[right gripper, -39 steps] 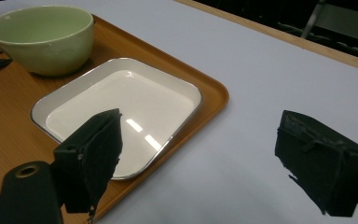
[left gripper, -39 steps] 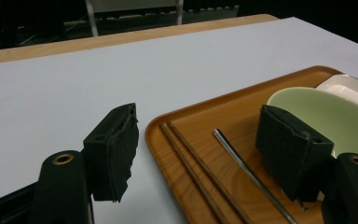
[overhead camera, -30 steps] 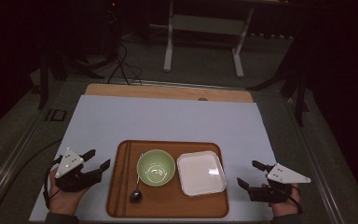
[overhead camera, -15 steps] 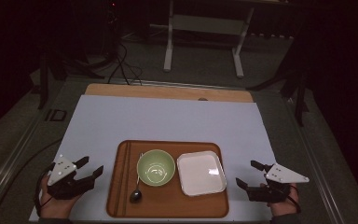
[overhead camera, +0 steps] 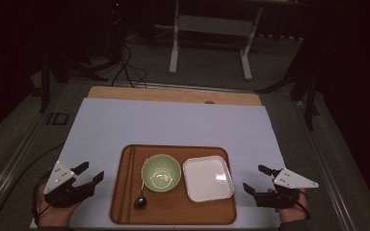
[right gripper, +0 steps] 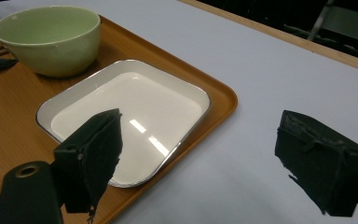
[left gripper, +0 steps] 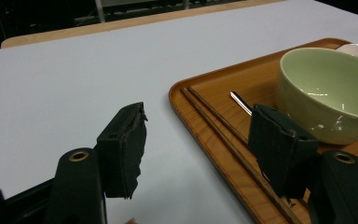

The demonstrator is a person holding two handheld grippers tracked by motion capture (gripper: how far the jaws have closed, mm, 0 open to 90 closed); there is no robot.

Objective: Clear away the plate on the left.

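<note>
No legible text, labels, brands, numbers or signs in any view. Checked: wooden tray, green bowl, white square dish, spoon, pale sheet covering the surface — all plain, unmarked. Grey three-cornered plates on the left gripper and right gripper carry small dots only, no characters readable. Small dark fitting just off the sheet's far-left corner: too small and dim to read anything on it
</note>
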